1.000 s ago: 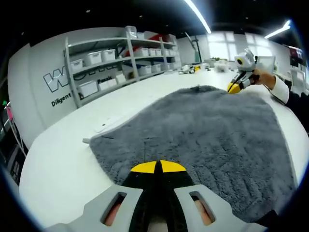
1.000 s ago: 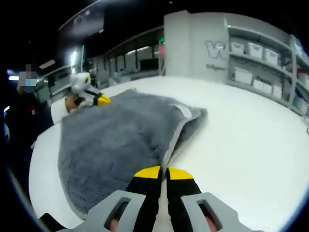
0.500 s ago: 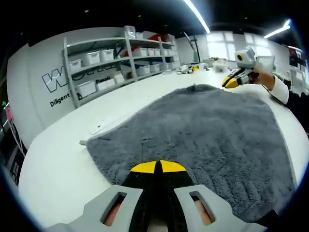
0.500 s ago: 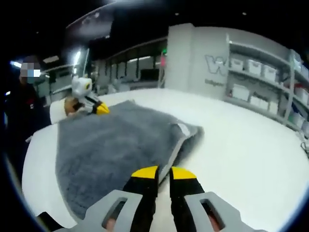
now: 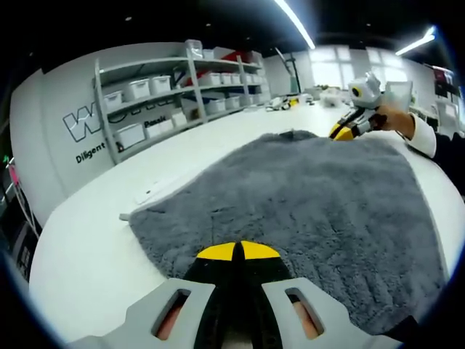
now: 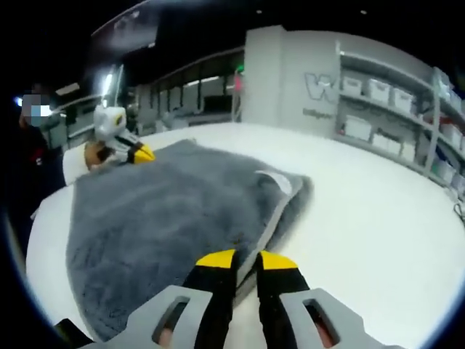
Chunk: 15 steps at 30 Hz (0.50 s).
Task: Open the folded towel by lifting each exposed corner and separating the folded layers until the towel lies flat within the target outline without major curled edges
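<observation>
One grey towel (image 5: pixel 312 196) lies spread on the white tabletop (image 5: pixel 94 247), its far edge still doubled over with a label (image 6: pixel 278 182) showing. Shelves (image 5: pixel 156 87) behind hold white bins (image 5: pixel 138 87), contents unreadable. Your left tool (image 5: pixel 237 252) has its yellow tips pressed together at the near towel edge; whether they pinch cloth I can't tell. Your right tool (image 6: pixel 245 259) is narrowly parted just over the folded edge; a second ago it was closed.
</observation>
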{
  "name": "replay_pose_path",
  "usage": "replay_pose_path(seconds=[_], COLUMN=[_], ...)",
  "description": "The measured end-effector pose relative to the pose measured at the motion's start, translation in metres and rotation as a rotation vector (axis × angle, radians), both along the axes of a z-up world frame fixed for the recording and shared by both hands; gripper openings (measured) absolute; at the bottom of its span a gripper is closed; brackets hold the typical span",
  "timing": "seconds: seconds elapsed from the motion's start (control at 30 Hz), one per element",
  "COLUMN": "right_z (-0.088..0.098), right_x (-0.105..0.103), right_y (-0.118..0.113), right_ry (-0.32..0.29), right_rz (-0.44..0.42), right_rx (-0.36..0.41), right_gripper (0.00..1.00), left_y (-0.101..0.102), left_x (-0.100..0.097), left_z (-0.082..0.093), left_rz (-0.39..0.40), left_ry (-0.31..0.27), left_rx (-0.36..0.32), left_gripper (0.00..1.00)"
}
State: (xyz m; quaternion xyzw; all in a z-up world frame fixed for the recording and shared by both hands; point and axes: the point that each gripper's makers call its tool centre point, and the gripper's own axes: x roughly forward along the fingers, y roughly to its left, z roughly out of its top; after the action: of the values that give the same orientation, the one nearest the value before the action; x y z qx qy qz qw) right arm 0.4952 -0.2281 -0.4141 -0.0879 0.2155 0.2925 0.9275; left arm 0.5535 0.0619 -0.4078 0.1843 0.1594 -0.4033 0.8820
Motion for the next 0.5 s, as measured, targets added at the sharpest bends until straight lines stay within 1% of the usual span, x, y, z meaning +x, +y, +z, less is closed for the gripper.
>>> replay_pose_path(seconds=[0.03,0.17,0.3,0.47,0.5], right_z=[0.0,-0.001,-0.001,-0.002,-0.002], right_x=[-0.001,-0.003,-0.005,-0.006,-0.007], right_y=[0.001,0.0,-0.003,-0.008,-0.009], right_ry=[0.007,0.021,0.04,0.049,0.05], right_rz=[0.003,-0.015,-0.033,-0.051,-0.053], right_rx=[0.006,0.012,0.023,0.014,0.013], right_gripper=[0.0,0.0,0.0,0.0,0.0], left_y=[0.0,-0.003,-0.005,-0.009,-0.01], left_x=[0.0,0.001,0.002,0.005,0.002], left_z=[0.0,0.0,0.001,0.002,0.001], left_rz=[0.002,0.001,-0.005,0.0,0.001], left_ry=[0.001,0.01,-0.003,-0.001,-0.002], left_rx=[0.0,-0.018,-0.014,-0.018,-0.018], left_gripper=[0.01,0.01,0.01,0.01,0.01])
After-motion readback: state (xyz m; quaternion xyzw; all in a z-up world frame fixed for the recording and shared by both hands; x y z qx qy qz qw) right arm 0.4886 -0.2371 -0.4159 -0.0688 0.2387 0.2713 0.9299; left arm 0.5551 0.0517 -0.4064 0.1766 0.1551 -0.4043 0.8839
